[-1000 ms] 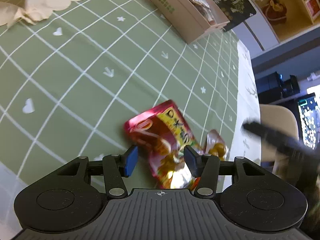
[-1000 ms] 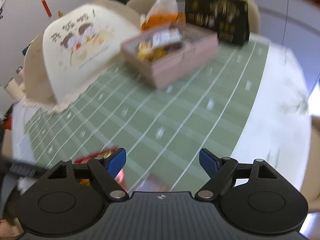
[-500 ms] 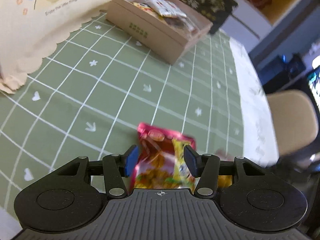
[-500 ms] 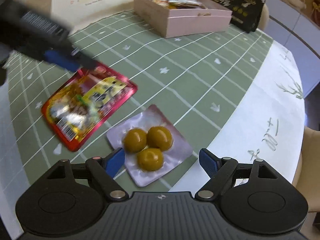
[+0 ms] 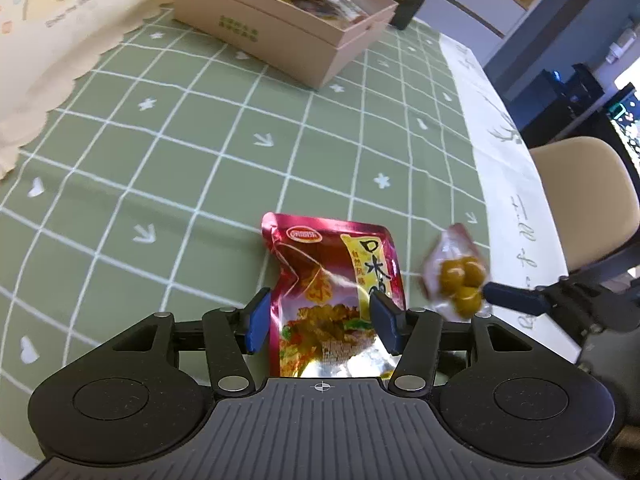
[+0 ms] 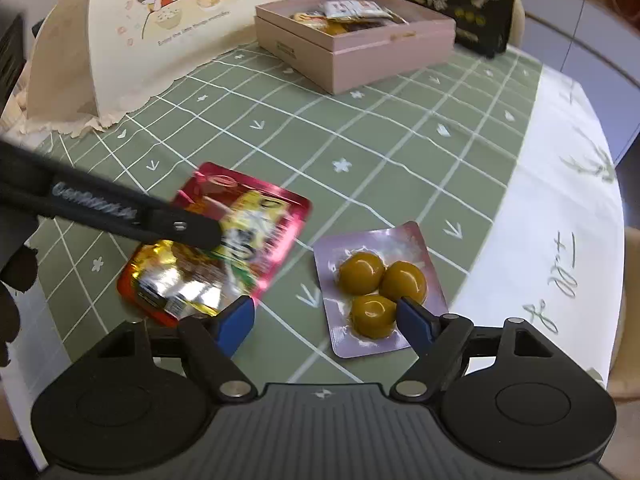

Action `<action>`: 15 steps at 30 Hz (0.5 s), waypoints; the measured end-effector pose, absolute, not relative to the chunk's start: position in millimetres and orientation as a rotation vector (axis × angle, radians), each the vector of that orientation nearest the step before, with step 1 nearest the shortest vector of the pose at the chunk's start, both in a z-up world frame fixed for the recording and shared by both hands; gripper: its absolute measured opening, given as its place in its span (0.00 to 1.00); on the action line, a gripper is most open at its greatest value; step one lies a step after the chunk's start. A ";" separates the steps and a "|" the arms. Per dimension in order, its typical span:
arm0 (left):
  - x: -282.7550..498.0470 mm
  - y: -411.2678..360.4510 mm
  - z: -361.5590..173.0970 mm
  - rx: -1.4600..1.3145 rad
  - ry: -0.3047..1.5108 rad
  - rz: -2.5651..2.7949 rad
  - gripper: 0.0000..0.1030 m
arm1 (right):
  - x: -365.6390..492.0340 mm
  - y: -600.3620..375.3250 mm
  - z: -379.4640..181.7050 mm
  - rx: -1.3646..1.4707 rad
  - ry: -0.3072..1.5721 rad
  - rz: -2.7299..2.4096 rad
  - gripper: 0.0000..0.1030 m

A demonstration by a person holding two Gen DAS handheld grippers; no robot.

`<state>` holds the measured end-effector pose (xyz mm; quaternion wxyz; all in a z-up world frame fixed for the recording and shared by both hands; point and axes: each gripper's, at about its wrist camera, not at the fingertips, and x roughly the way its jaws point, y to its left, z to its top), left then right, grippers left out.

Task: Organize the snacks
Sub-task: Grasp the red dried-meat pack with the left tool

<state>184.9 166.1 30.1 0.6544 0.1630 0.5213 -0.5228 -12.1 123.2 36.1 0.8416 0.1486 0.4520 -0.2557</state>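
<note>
A red and yellow snack bag (image 5: 340,292) lies on the green checked tablecloth, between the fingers of my left gripper (image 5: 320,320), which is open around its near end. It also shows in the right wrist view (image 6: 224,248), partly under the left gripper's arm (image 6: 120,216). A pale pink pack with three yellow-green balls (image 6: 376,288) lies to its right; it shows in the left wrist view too (image 5: 456,276). My right gripper (image 6: 326,320) is open, low over the pack's near left part. A pink box (image 6: 360,44) with several snacks stands at the far side.
A cream cartoon-printed food cover (image 6: 160,36) stands at the far left. A black box (image 6: 456,0) stands behind the pink box. The white table edge (image 6: 560,240) runs on the right, with a beige chair (image 5: 588,200) beyond it.
The left gripper has come down around the red bag's near end. The right gripper has moved in closer to the pink pack and its fingers have narrowed.
</note>
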 end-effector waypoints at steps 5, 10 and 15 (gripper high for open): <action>174.7 157.6 35.1 0.358 1.206 -1.216 0.55 | -8.7 129.0 35.3 0.277 0.954 -0.548 0.75; 162.7 153.8 46.4 0.360 1.197 -1.302 0.48 | -24.4 116.9 35.2 0.329 0.945 -0.596 0.48; 160.2 150.2 33.9 0.396 1.206 -1.290 0.42 | -39.4 109.0 29.7 0.337 0.950 -0.659 0.40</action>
